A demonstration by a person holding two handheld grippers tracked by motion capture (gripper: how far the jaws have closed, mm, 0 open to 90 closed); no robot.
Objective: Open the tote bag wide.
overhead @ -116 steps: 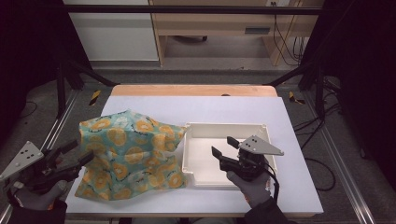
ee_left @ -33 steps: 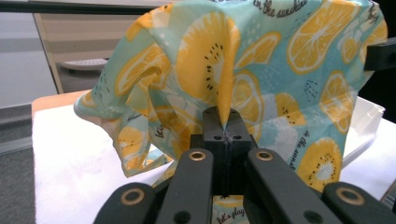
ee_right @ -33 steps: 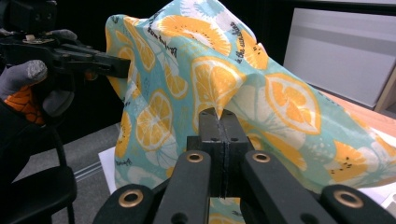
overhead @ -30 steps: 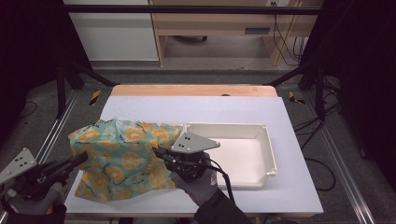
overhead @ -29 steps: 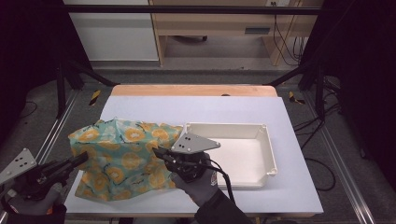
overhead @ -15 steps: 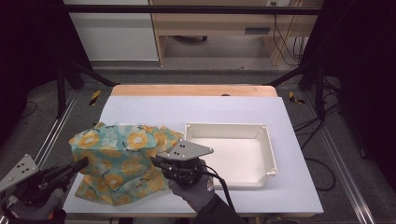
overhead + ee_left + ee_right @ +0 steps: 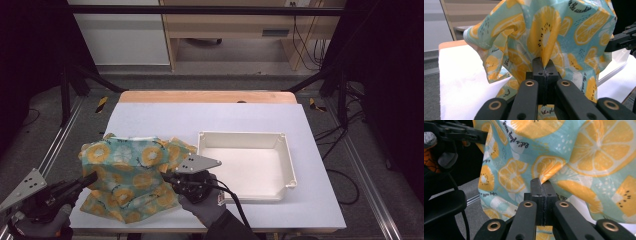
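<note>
Currently the cloth (image 7: pixel 131 176) (teal, printed with orange citrus slices) lies bunched on the left half of the table (image 7: pixel 210 116), its right edge just beside the white tray (image 7: pixel 286 150). Both grippers hold it, so the pick-up stage appears complete. What is left, judging by the layout, is to spread or fold the cloth, or to carry it into the tray; none of that looks done, since the tray holds nothing and the cloth is crumpled.

Left gripper (image 7: pixel 92 177): the hand enters at the lower left corner of the high view, with the jaws pointing right and slightly away from the person toward the cloth's left edge. In the left gripper view the jaws are pressed together on a pinched fold of cloth (image 7: pixel 545 65), which rises above them in a peak.

Right gripper (image 7: pixel 169 179): the gloved hand enters from the bottom centre, with the jaws pointing left into the cloth's right edge and the grey plate on top. In the right gripper view the jaws are clamped on a small fold (image 7: pixel 543 180), the fabric hanging above and around them.
</note>
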